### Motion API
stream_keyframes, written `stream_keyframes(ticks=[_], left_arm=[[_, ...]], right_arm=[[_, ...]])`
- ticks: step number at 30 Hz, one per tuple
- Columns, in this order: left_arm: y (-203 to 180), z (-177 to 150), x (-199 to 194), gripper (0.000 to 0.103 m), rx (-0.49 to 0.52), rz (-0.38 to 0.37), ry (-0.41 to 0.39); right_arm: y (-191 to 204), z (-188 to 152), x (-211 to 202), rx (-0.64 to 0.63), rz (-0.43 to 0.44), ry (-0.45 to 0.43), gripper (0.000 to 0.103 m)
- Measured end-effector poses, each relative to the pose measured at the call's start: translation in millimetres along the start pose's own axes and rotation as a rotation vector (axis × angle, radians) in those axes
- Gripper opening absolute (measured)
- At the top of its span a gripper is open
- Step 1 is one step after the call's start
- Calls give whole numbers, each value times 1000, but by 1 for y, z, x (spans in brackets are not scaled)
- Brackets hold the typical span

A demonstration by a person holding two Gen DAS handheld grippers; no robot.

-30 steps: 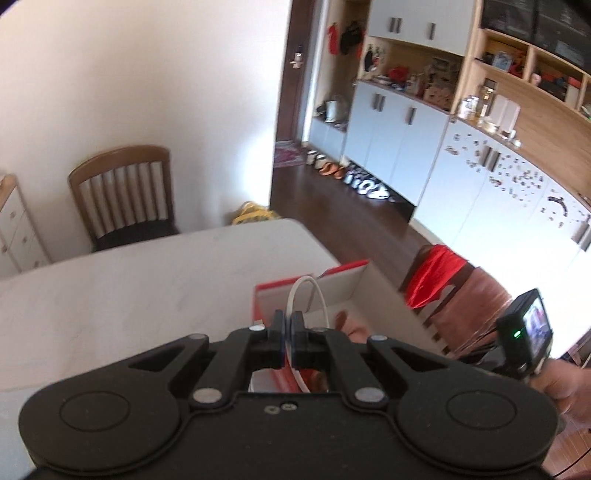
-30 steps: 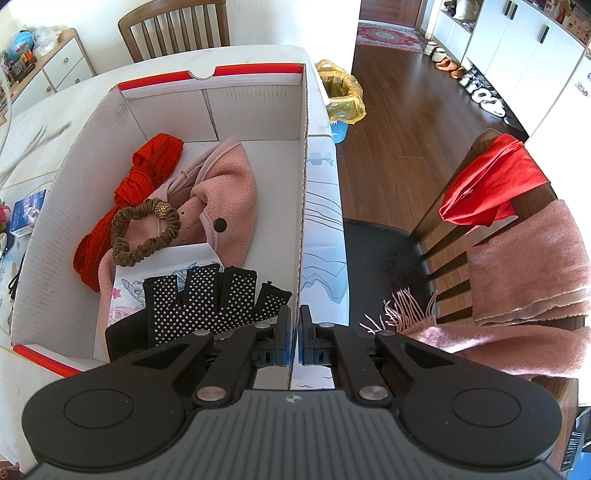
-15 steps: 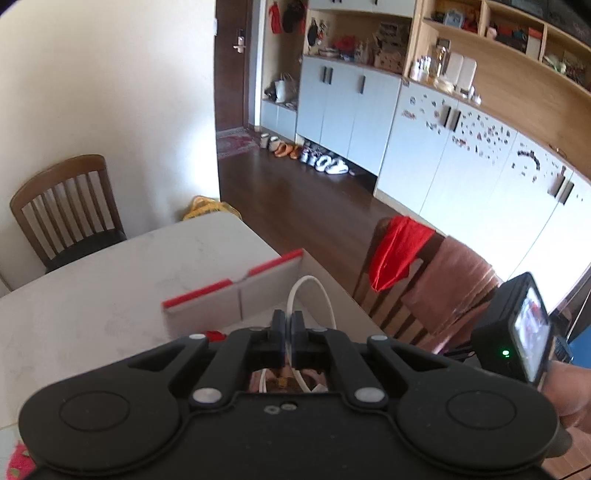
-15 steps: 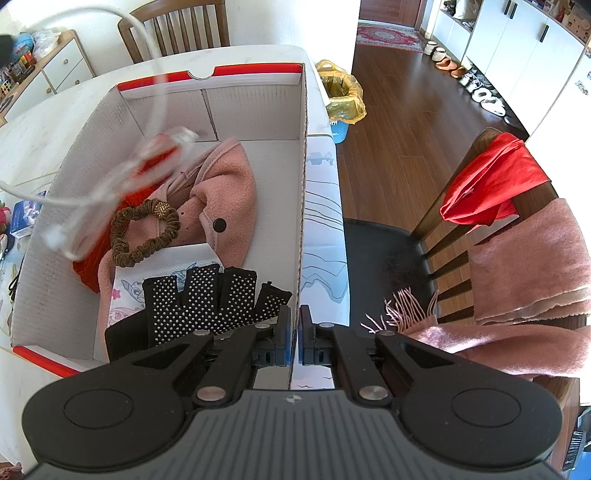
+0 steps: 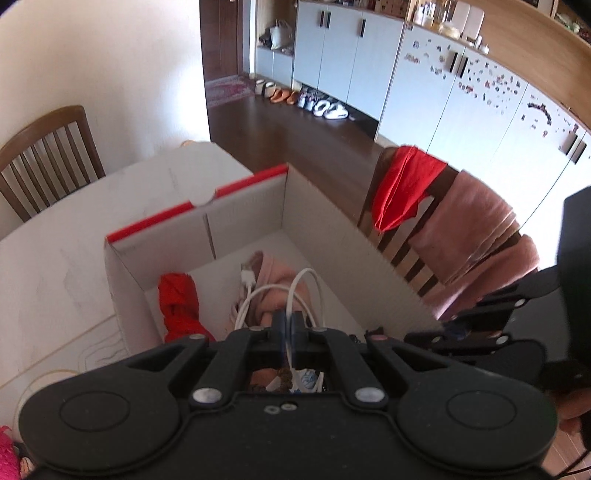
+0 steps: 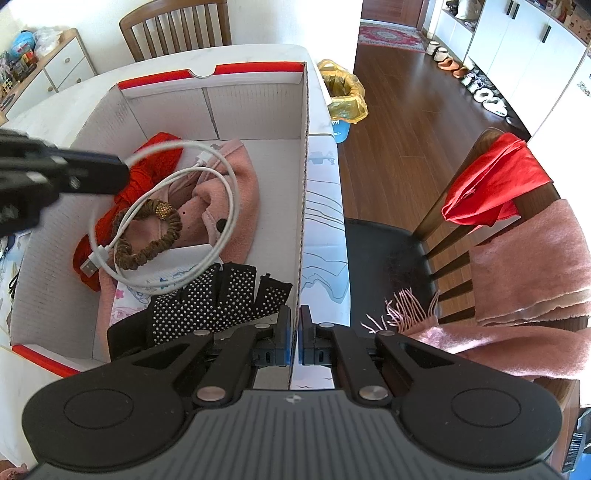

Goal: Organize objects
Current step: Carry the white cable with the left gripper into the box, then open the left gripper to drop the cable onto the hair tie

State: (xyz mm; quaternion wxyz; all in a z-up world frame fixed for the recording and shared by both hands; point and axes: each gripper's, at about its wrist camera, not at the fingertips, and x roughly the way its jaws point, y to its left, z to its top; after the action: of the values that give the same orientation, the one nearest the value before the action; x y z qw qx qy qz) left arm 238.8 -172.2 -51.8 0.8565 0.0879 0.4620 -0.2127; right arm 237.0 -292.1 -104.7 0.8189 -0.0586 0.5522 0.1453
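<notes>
A white cardboard box (image 6: 251, 68) with red rims stands on the marble table (image 5: 74, 240). Inside lie a red cloth (image 6: 155, 155), a pink garment (image 6: 240, 177), a brown scrunchie (image 6: 147, 251) and black studded gloves (image 6: 221, 291). My left gripper (image 5: 288, 321) is shut on a looped white cable (image 5: 295, 280). It reaches in over the box's left side (image 6: 123, 173), and the cable (image 6: 231, 192) hangs above the garments with its USB plug low. My right gripper (image 6: 294, 321) is shut on the box's right wall (image 6: 303, 184) at the near corner.
A wooden chair (image 6: 443, 229) to the right of the table carries a red cloth (image 6: 491, 184) and a pink fringed scarf (image 6: 535, 258). A bin with a yellow bag (image 6: 343, 96) stands on the floor beyond. Another chair (image 6: 177, 22) and a drawer unit (image 6: 55, 62) stand at the far side.
My left gripper has come down and forward over the box with the cable, whose loop now hangs inside above the garments. The right gripper has stayed on the box wall.
</notes>
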Motion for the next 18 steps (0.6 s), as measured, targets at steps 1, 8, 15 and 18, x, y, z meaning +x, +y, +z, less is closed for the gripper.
stream_keyframes(ticks=[1, 8, 15, 18], left_arm=[[1, -1, 3, 1, -3, 4, 9], [6, -10, 25, 1, -11, 47, 72], [17, -20, 37, 14, -39, 62, 132], [19, -24, 37, 23, -55, 48, 141]], right_arm=[[0, 0, 0, 0, 0, 0, 2], [0, 0, 0, 0, 4, 1, 3], [0, 0, 1, 0, 5, 1, 3], [0, 0, 1, -1, 4, 1, 3]])
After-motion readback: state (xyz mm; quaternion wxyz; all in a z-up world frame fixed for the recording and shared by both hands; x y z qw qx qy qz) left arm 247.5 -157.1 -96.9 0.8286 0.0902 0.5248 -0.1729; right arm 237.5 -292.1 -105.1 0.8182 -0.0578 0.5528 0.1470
